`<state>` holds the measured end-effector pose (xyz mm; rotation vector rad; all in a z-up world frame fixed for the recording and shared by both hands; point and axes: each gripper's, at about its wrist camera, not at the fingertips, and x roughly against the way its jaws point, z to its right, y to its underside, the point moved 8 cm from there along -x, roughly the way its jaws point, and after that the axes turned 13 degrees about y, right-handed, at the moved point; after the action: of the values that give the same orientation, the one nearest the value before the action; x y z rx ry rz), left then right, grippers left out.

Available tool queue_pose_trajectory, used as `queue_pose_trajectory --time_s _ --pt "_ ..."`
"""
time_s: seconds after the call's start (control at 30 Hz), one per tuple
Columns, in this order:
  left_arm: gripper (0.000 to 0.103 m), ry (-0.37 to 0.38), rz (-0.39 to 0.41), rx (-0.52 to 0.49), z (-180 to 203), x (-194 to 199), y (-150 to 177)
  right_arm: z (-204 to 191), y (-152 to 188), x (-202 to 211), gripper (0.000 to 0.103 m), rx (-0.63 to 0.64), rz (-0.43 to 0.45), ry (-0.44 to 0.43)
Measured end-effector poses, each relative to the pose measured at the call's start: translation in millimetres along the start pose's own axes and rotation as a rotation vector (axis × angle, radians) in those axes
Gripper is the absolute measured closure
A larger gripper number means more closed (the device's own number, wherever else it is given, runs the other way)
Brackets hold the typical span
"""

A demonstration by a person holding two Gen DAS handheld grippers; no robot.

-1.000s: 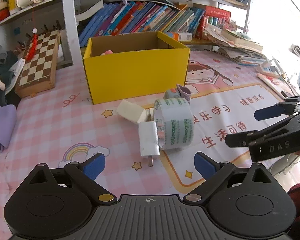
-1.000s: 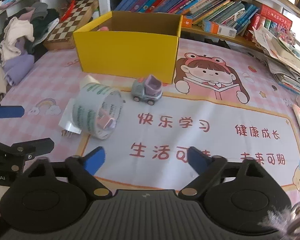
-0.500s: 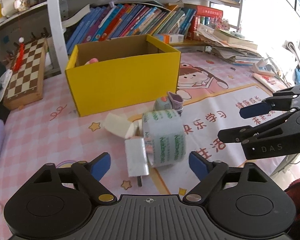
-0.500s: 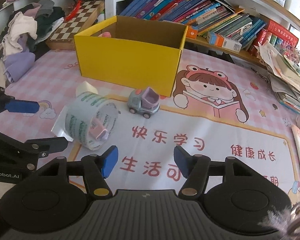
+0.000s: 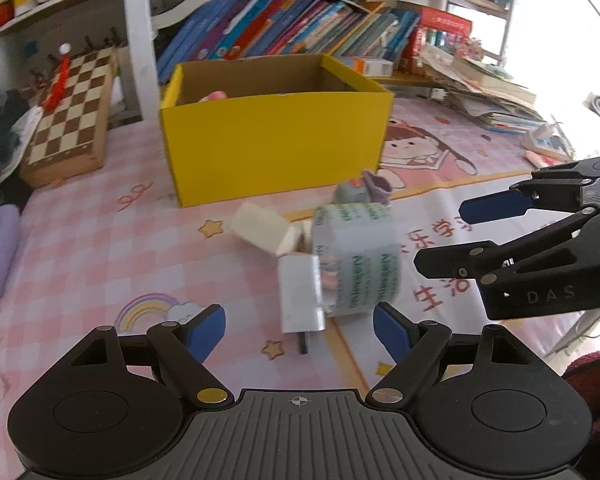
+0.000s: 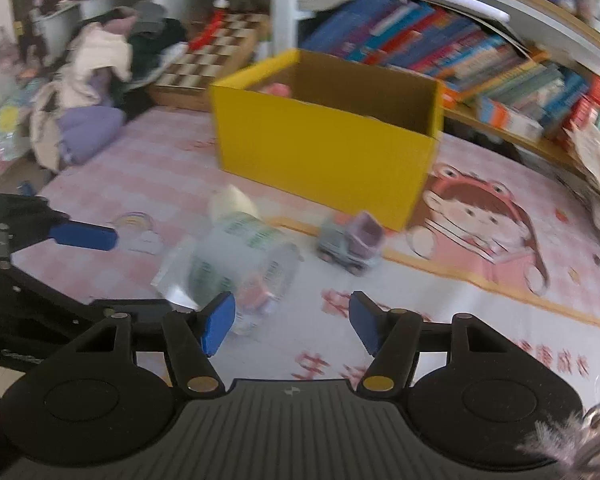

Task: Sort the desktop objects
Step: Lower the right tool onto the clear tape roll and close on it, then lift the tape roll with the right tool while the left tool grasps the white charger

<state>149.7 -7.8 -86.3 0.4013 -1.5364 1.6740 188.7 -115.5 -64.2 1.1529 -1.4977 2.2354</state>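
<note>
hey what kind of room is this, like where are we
Most likely a child's study desk at home. A pink cartoon desk mat with a reading girl covers the table, shelves hold rows of colourful books, and a chessboard sits beside a clothes pile.

One yellow cardboard box (image 5: 276, 152) is standing on the desk, with one pink item (image 5: 214, 96) showing inside it. In front of it are lying one roll of clear tape (image 5: 356, 258), one white charger plug (image 5: 300, 300), one cream block (image 5: 262, 230) and one small toy truck (image 6: 350, 244). One chessboard (image 5: 72, 116) is leaning at the side.
</note>
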Motion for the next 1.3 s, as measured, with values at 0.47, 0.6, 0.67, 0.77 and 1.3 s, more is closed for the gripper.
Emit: queue_pose_trajectory --time_s 0.47,0.6,0.67,0.77,1.3 --pt "0.020 -0.115 -0.002 0.070 -30 20 9 -42 -22 -23 0.037 0.091 -0.022 -0.121" --pt "0.020 -0.122 -0.008 0.081 -32 19 11 -42 -18 -31 0.043 0.096 -0.058 -0.114" --pt "0.020 -0.118 -0.014 0.082 -32 17 11 -40 -16 -35 0.047 0.091 -0.075 -0.111" --pt "0.020 -0.104 -0.021 0.074 -28 11 9 -37 -16 -33 0.054 0.090 -0.065 -0.117" --pt "0.034 -0.024 -0.058 0.000 -7 -38 -9 14 -4 -39 0.059 0.031 -0.100 -0.019"
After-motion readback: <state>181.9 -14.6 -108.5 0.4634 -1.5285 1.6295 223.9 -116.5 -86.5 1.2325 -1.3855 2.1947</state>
